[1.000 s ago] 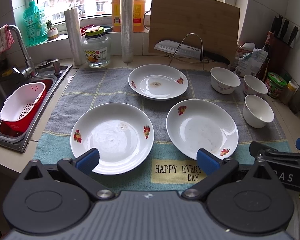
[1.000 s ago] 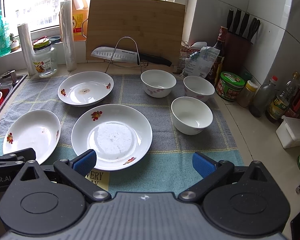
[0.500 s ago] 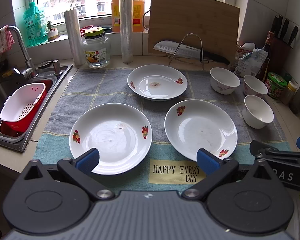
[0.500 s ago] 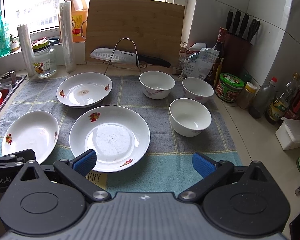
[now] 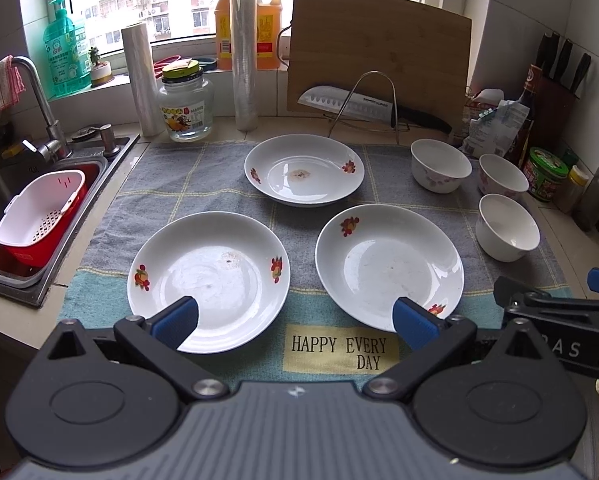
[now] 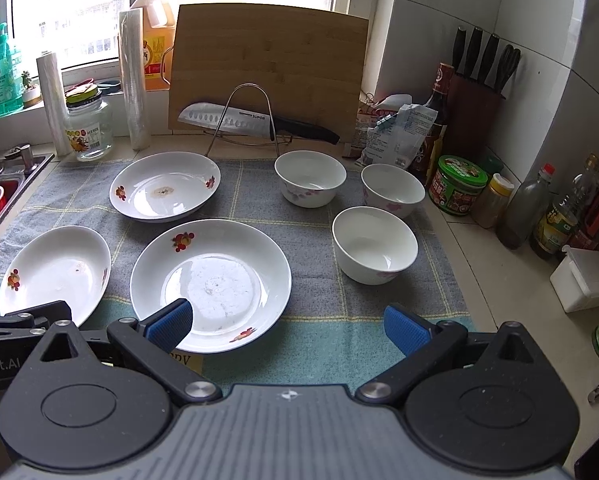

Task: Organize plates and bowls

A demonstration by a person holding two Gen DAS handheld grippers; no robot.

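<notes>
Three white plates with red flower prints lie on the towel: a near-left plate, a near-right plate and a far plate. Three white bowls stand at the right, seen in the right wrist view as a far-left bowl, a far-right bowl and a near bowl. My left gripper hangs open over the towel's near edge, holding nothing. My right gripper is open too, its left pad above the near-right plate's rim.
A grey-and-teal towel covers the counter. A sink with a red-and-white strainer basket lies left. A jar, film rolls, cutting board and knife on a wire rack stand behind. Bottles, jars and a knife block crowd the right.
Both grippers have drifted slightly: the plates and bowls sit a little further left and lower in each view. Nothing was grasped; both stay open.
</notes>
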